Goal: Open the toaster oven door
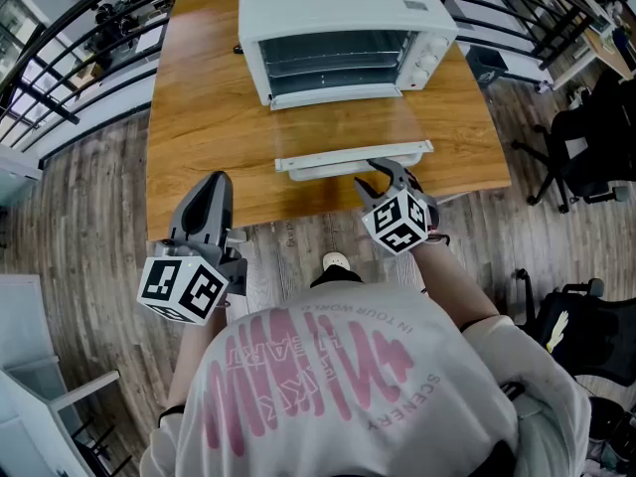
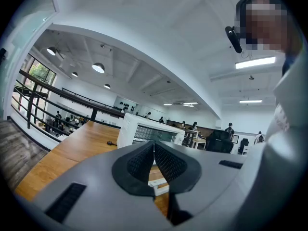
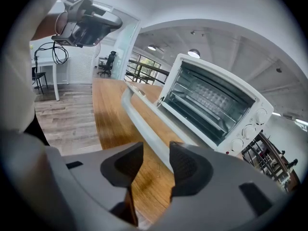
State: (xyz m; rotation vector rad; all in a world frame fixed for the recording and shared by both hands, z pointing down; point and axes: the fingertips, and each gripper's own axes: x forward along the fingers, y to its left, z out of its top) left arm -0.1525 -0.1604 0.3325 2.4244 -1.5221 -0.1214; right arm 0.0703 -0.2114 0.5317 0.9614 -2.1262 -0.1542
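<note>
The toaster oven (image 1: 343,28) door (image 1: 348,125) lies open. The right gripper (image 1: 368,174) is released at its handle (image 1: 338,159), and the left gripper (image 1: 216,179) is clenched empty at 7 o'clock.

The white toaster oven (image 1: 343,30) sits top centre of the head view, dials on its right. Its glass door (image 1: 348,127) lies folded down flat, handle bar (image 1: 354,156) nearest mid-frame, wire racks exposed.

The white box-shaped toaster oven (image 1: 338,18) loses its rear edge to the head view's top border. In the left gripper view, the grey plastic left gripper (image 2: 154,148) covers the oven's lower front and most of its let-down door (image 2: 159,184). In the right gripper view, the door's pale bar handle (image 3: 137,119) disappears behind the right gripper (image 3: 156,143). Markings beside the round white knobs (image 3: 248,130) are too small to read.
</note>
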